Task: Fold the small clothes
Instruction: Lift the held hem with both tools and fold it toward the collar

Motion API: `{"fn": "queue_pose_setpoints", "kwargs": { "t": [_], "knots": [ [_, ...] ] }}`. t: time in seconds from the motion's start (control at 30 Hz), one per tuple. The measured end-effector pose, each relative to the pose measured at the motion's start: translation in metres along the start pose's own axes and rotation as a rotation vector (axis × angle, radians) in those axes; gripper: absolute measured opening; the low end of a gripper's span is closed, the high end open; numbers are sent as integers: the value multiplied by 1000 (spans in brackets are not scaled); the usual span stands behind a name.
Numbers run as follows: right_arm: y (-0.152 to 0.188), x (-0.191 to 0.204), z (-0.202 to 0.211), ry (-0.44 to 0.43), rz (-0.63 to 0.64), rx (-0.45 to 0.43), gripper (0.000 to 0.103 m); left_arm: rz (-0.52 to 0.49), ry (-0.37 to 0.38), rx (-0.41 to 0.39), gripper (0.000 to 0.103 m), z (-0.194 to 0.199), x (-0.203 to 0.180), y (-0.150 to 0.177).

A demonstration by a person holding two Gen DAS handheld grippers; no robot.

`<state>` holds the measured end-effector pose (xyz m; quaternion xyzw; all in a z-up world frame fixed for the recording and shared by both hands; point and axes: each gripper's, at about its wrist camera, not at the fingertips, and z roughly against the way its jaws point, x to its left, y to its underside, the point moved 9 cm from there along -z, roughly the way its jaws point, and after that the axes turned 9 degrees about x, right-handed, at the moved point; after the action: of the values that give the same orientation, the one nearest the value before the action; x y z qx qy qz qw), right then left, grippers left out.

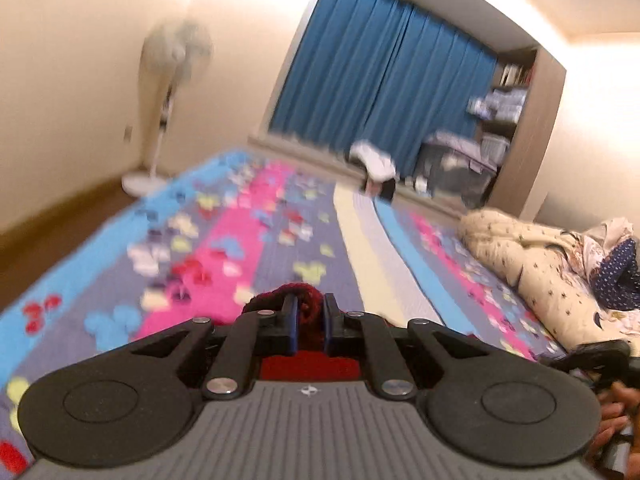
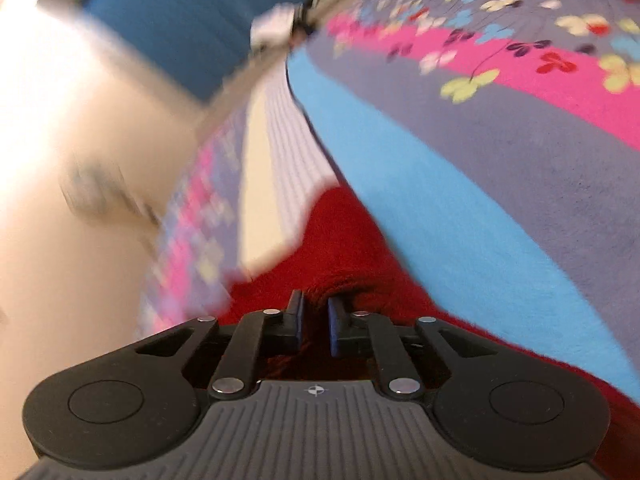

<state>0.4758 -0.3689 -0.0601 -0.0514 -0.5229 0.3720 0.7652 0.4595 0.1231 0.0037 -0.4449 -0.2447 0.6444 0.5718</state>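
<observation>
A dark red knitted garment (image 1: 308, 300) is bunched between the blue pads of my left gripper (image 1: 311, 314), which is shut on it above the flowered bedspread (image 1: 224, 240). In the right wrist view the same red garment (image 2: 344, 240) spreads out over the bedspread (image 2: 500, 152), and my right gripper (image 2: 315, 312) is shut on a fold of it. That view is tilted and blurred. The rest of the garment is hidden under both grippers.
A heap of cream, patterned and navy dotted clothes (image 1: 560, 264) lies at the right of the bed. A hand (image 1: 616, 420) shows at the lower right. Beyond the bed stand a white fan (image 1: 168, 92), blue curtains (image 1: 384, 76) and shelves with boxes (image 1: 480, 140).
</observation>
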Motion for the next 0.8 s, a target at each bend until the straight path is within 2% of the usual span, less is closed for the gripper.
{"fn": "queue_pose_setpoints", "kwargs": {
  "t": [0.03, 0.07, 0.1, 0.13, 0.17, 0.2, 0.27, 0.37, 0.43, 0.5, 0.6, 0.67, 0.7, 0.73, 0.8],
  "knots": [
    [-6, 1, 8, 0, 6, -64, 0, -5, -23, 40, 13, -7, 2, 5],
    [-8, -1, 9, 48, 24, -78, 0, -7, -50, 114, 13, -18, 5, 14],
    [-6, -9, 4, 108, 20, -54, 0, 3, -60, 223, 14, -32, 10, 28],
    [-1, -21, -5, 169, -4, 8, 0, 6, -66, 320, 14, -44, 13, 42],
    [9, -36, -16, 217, -46, 97, 0, -4, -97, 392, 16, -51, 16, 54],
    [13, -45, -19, 238, -79, 123, 0, -17, -143, 422, 20, -54, 20, 59],
    [13, -46, -18, 244, -89, 124, 3, 1, -148, 416, 24, -52, 23, 57],
    [12, -29, -13, 239, -28, 104, 9, 45, -145, 389, 29, -45, 26, 51],
    [18, -20, -12, 228, -16, 116, 26, 57, -162, 377, 29, -43, 32, 48],
    [25, -15, -20, 194, -11, 154, 34, 69, -174, 361, 29, -39, 36, 42],
    [28, -22, -36, 203, -33, 189, 37, 91, -190, 322, 29, -34, 41, 35],
    [29, -31, -46, 193, -73, 207, 37, 94, -181, 296, 29, -33, 42, 30],
    [29, -34, -49, 183, -84, 211, 27, 86, -167, 281, 29, -31, 39, 28],
    [27, -35, -50, 171, -89, 201, 13, 75, -146, 271, 29, -30, 35, 26],
    [20, -35, -41, 155, -114, 131, 12, 51, -83, 272, 29, -31, 24, 26]
  ]
}}
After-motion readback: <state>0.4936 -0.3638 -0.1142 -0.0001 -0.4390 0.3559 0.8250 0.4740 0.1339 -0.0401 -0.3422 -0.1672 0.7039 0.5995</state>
